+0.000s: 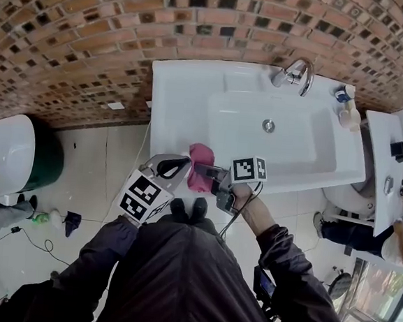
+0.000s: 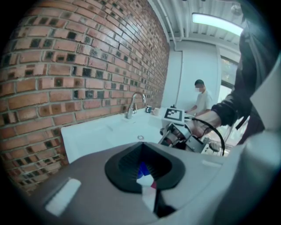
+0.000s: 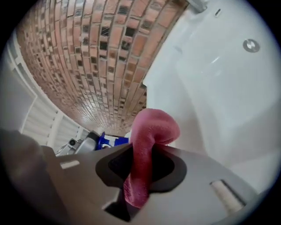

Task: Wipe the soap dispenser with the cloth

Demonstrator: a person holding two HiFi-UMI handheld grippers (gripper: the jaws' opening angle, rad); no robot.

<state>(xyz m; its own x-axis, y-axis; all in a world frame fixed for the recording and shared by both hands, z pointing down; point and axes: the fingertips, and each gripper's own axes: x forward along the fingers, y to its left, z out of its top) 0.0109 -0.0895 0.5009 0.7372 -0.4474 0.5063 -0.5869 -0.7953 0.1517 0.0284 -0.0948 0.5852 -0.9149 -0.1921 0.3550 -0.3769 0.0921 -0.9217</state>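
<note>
A pink cloth (image 1: 200, 158) hangs at the front rim of the white sink, clamped in my right gripper (image 1: 209, 173). In the right gripper view the cloth (image 3: 151, 127) runs up between the jaws of the right gripper (image 3: 140, 169) and folds over. My left gripper (image 1: 185, 166) is just left of the cloth, shut on a small blue and white bottle (image 2: 142, 170) that looks like the soap dispenser. From the right gripper's side the bottle (image 3: 108, 141) sits at the left gripper's tip, close to the cloth. In the head view the cloth hides it.
The sink (image 1: 180, 85) stands against a brick wall, with a faucet (image 1: 293, 75) at the back. Small bottles (image 1: 345, 110) stand on its right corner. A second basin (image 1: 379, 155) is to the right, with a person (image 2: 201, 99) there. A green bin (image 1: 47, 161) is on the left.
</note>
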